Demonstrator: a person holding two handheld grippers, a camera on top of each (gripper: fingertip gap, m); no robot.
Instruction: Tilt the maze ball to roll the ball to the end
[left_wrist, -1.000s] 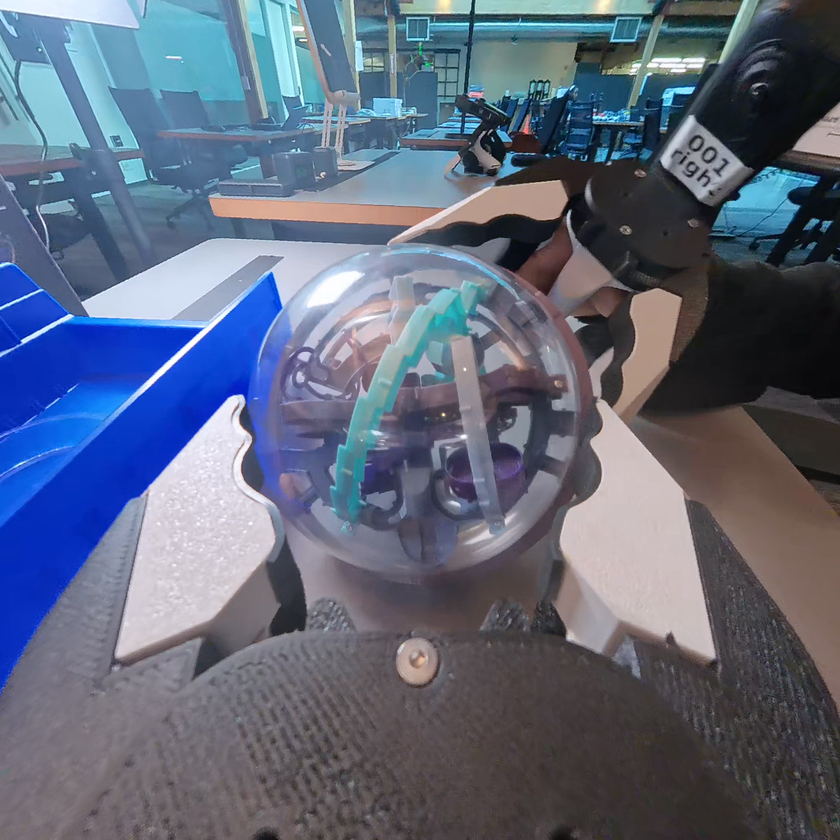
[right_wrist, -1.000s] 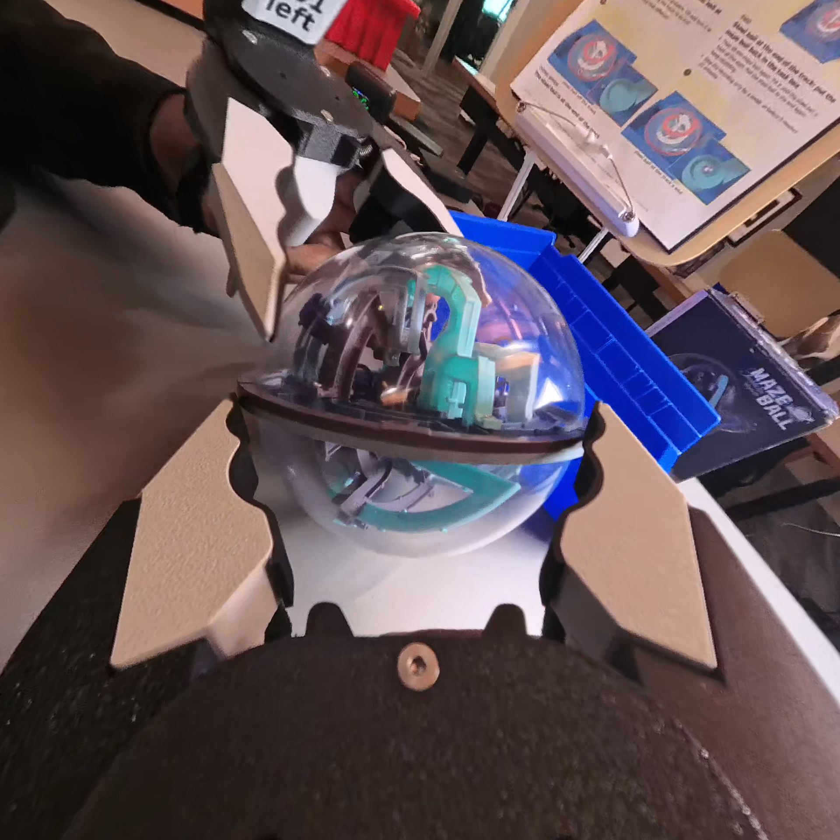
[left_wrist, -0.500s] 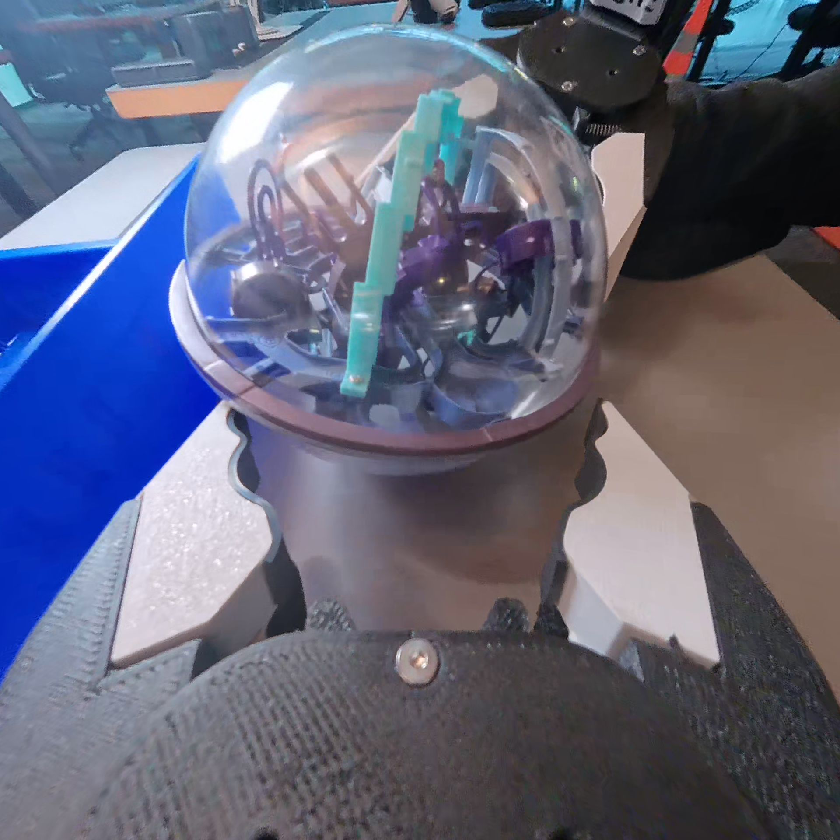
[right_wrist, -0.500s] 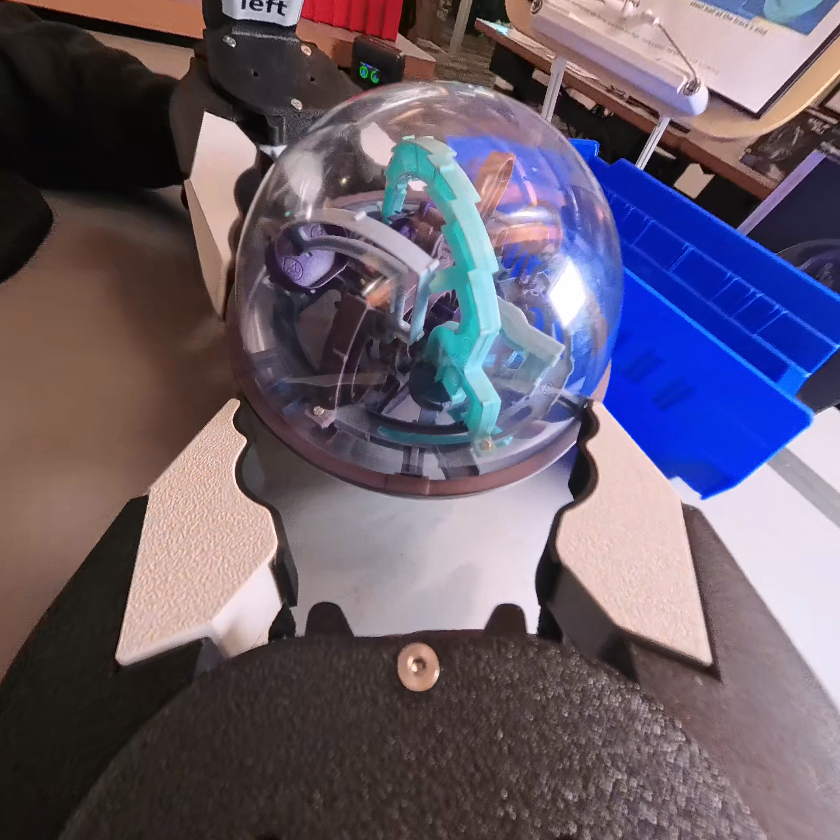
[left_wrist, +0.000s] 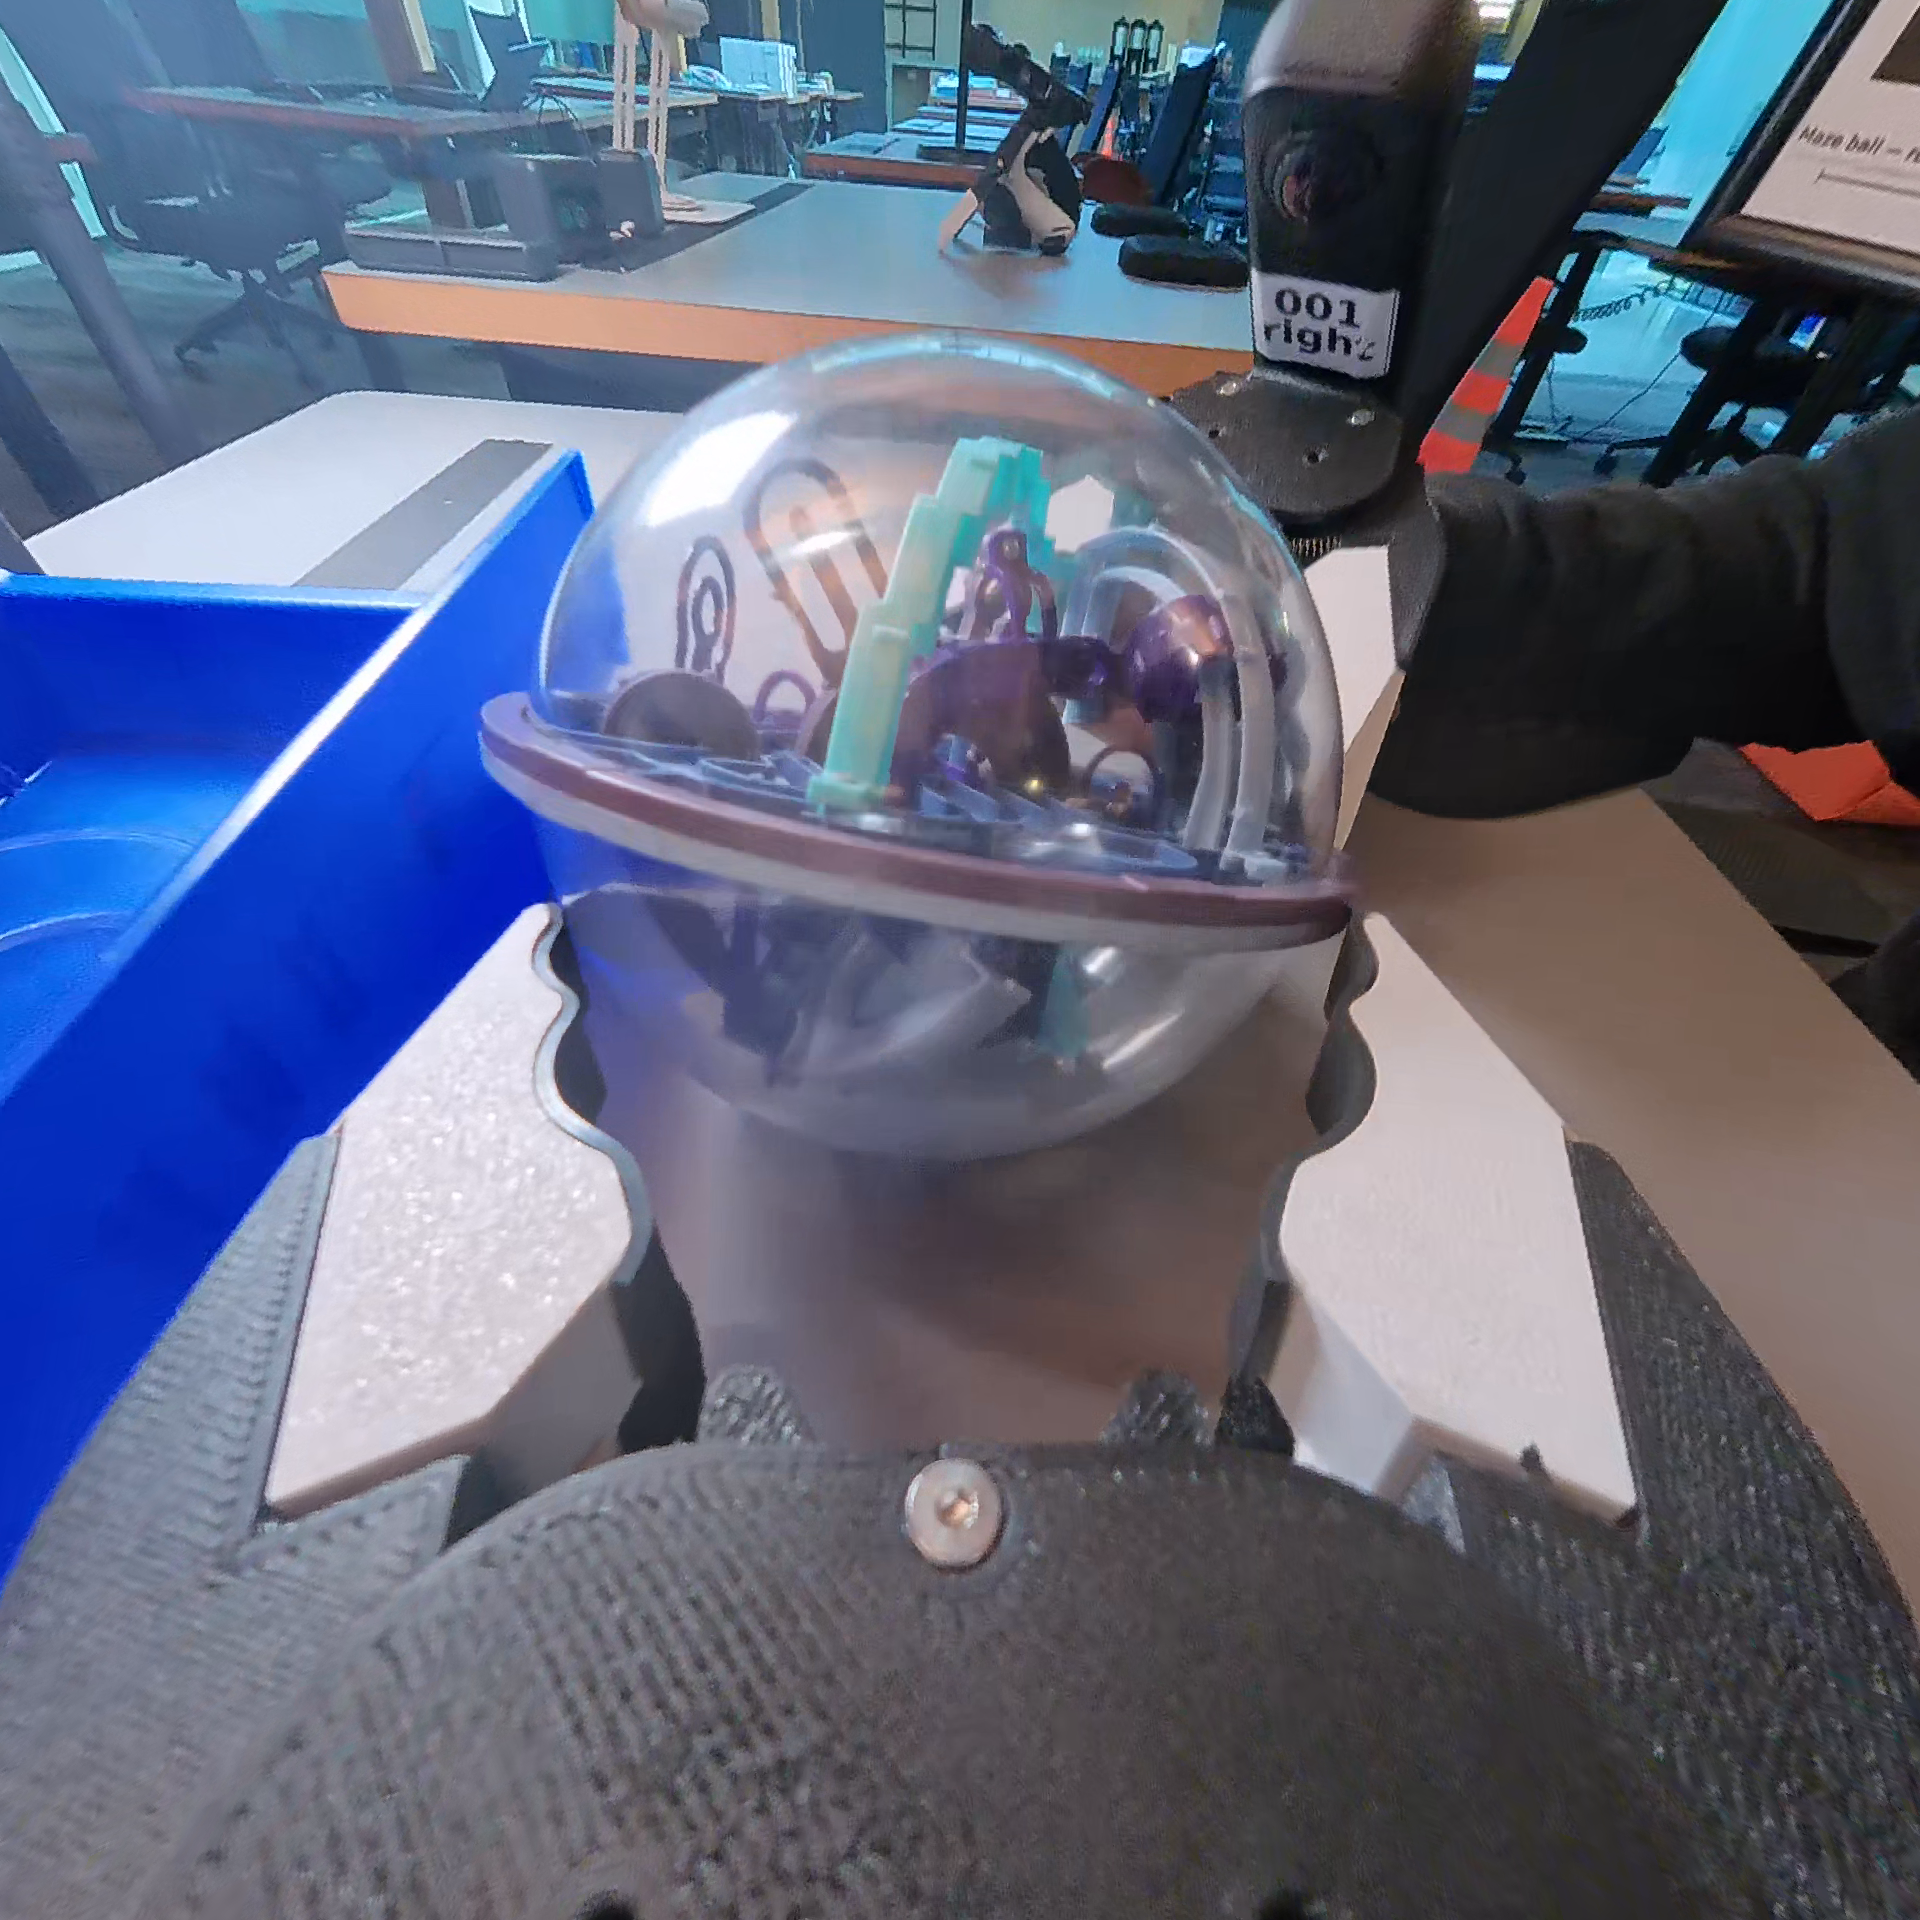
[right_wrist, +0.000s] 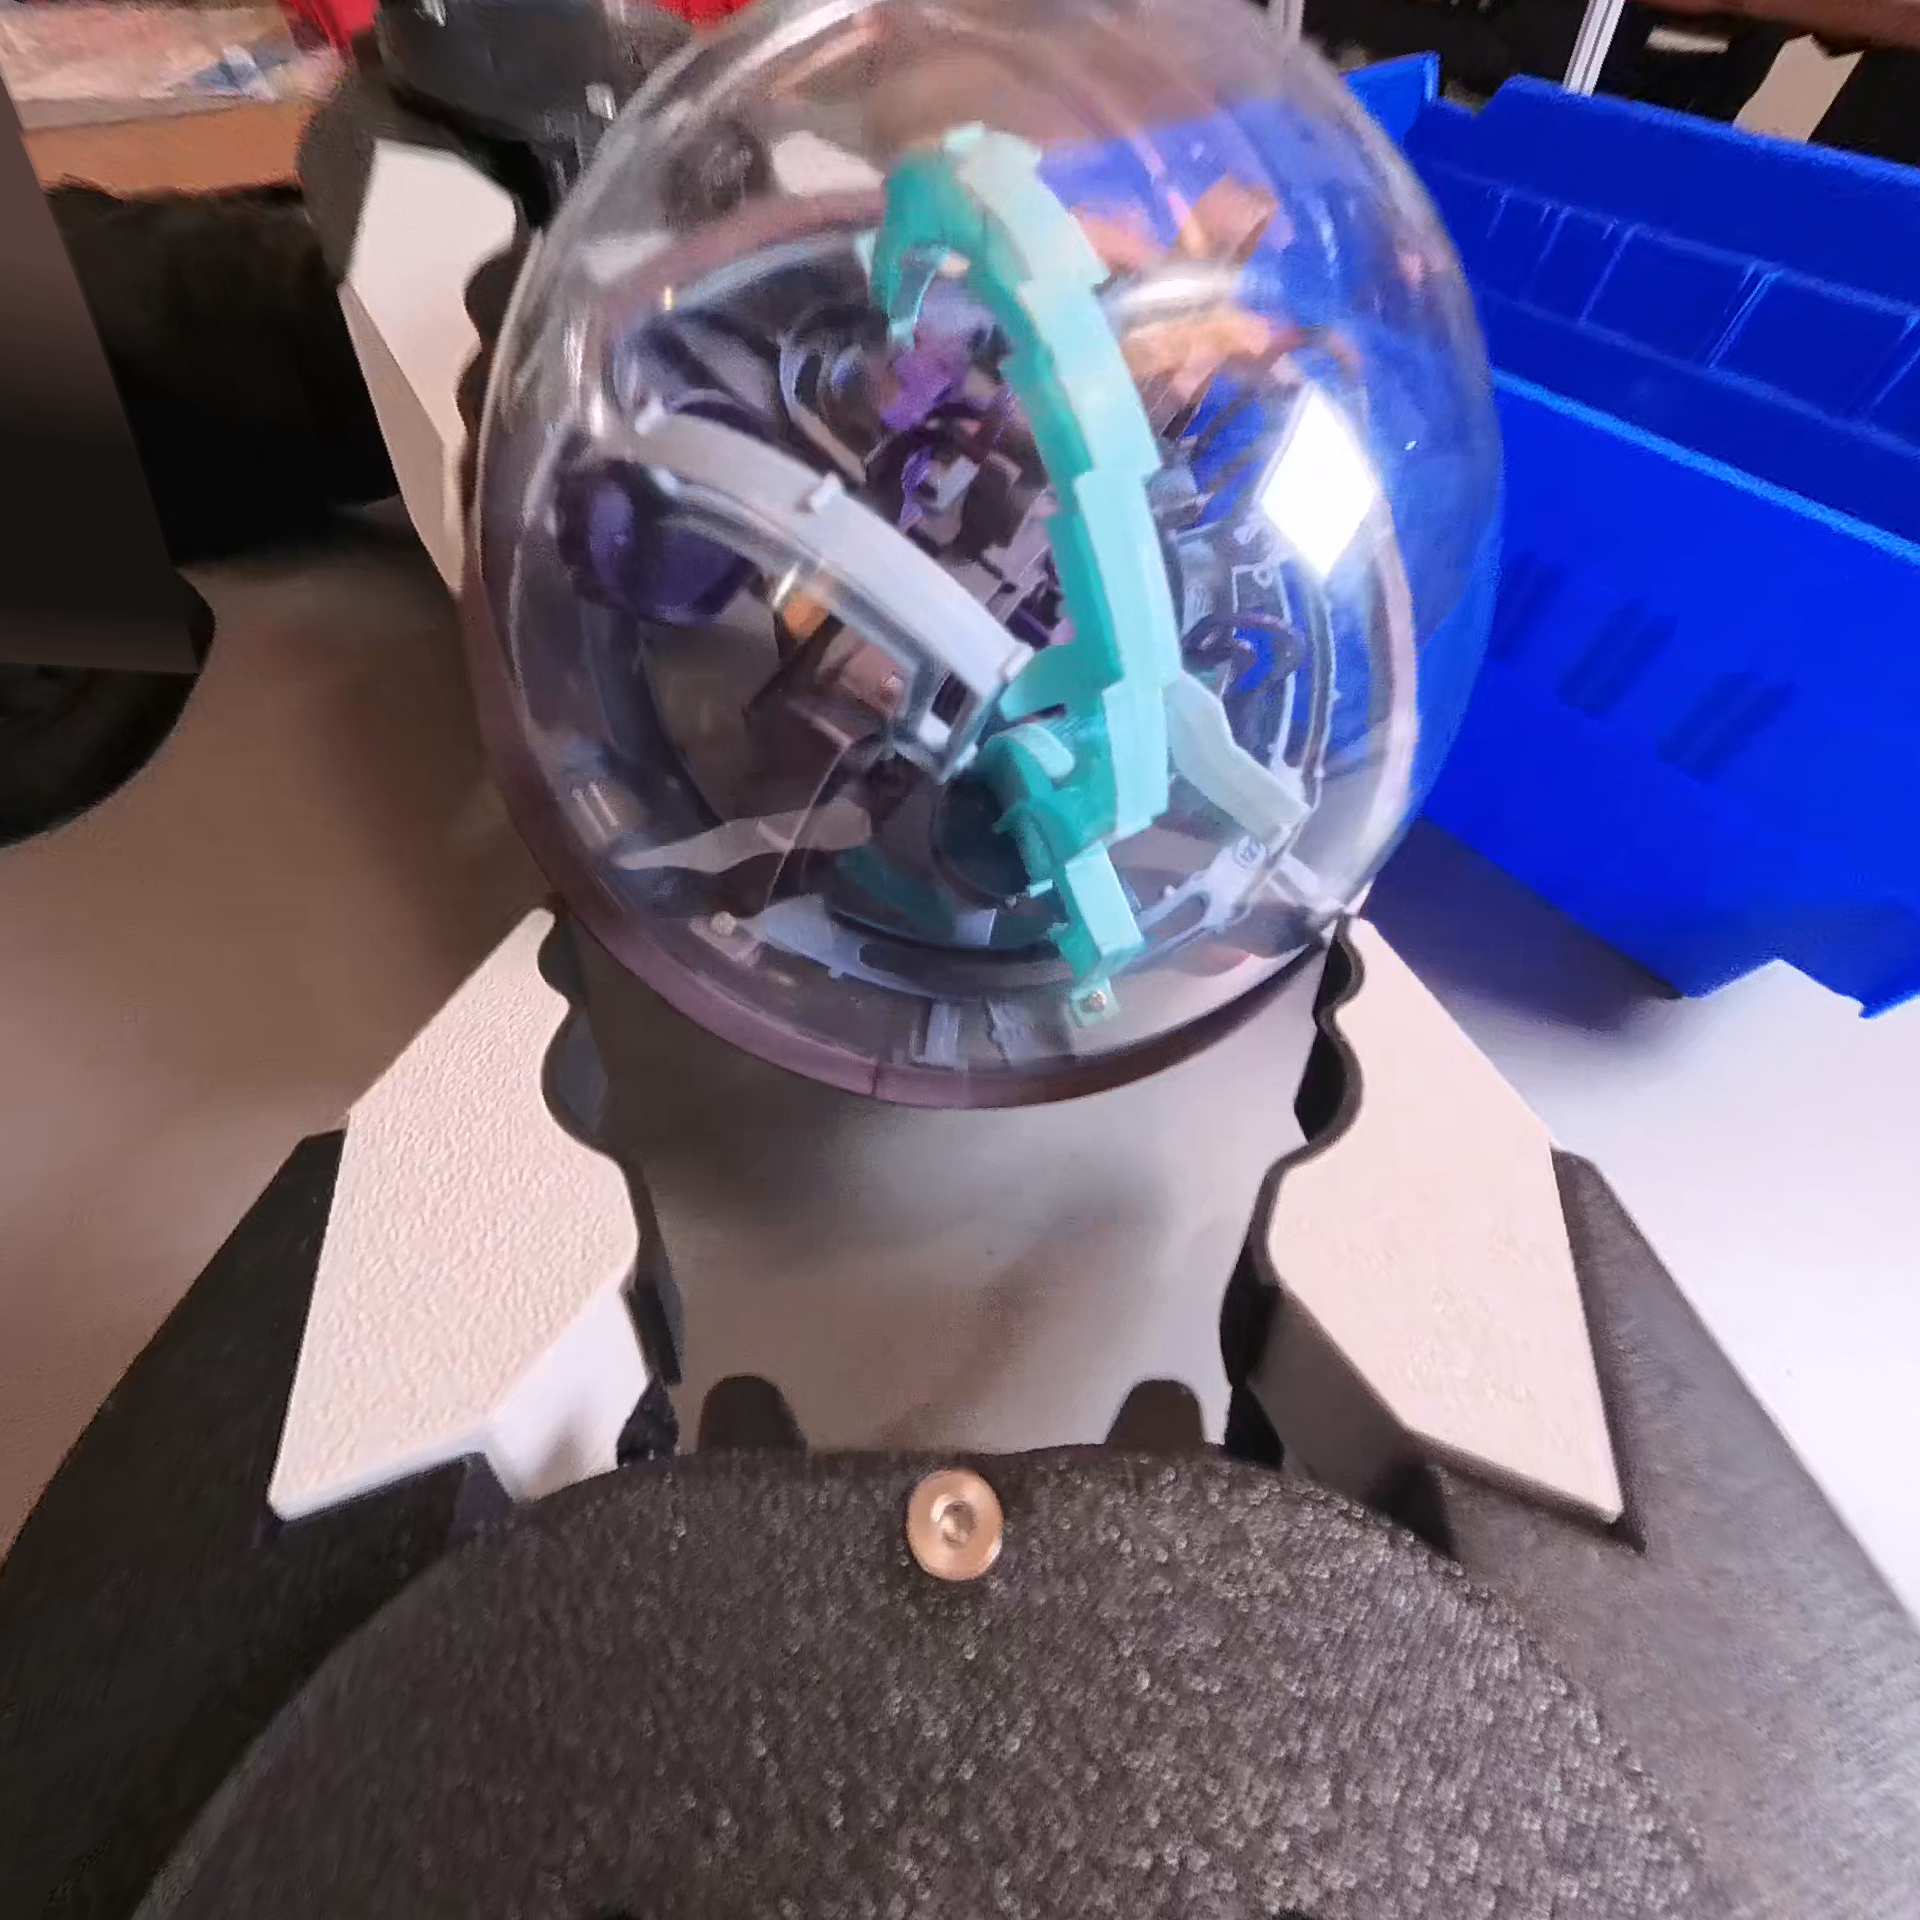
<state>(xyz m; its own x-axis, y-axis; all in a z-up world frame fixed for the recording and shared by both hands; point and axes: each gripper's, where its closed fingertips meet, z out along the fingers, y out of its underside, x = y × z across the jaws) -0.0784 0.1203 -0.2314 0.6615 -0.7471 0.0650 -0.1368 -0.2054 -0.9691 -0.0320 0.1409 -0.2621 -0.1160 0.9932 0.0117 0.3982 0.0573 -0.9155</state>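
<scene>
The maze ball (left_wrist: 935, 790) is a clear sphere with teal, purple and grey tracks and a dark ring around its middle. My left gripper (left_wrist: 945, 987) is shut on its lower half, and the ring lies almost level, dipping slightly to the right. My right gripper (right_wrist: 945, 956) is shut on the maze ball (right_wrist: 987, 540) from the opposite side, where the ring faces the camera, low down. A small shiny glint (right_wrist: 798, 603) sits by the grey track; I cannot tell if it is the ball. The ball is held above the table.
A blue bin (left_wrist: 260, 831) stands just left of the ball, and on the right in the right wrist view (right_wrist: 1662, 499). The beige table (left_wrist: 1558, 1039) runs beneath. A gloved hand (left_wrist: 1621, 644) holds the right gripper's body (left_wrist: 1320, 312). An orange cone (left_wrist: 1496, 374) stands far behind.
The maze ball has been turned between both grippers. In the left view its ring went from tipped toward the camera to nearly level. The right view has dropped closer to the ball.
</scene>
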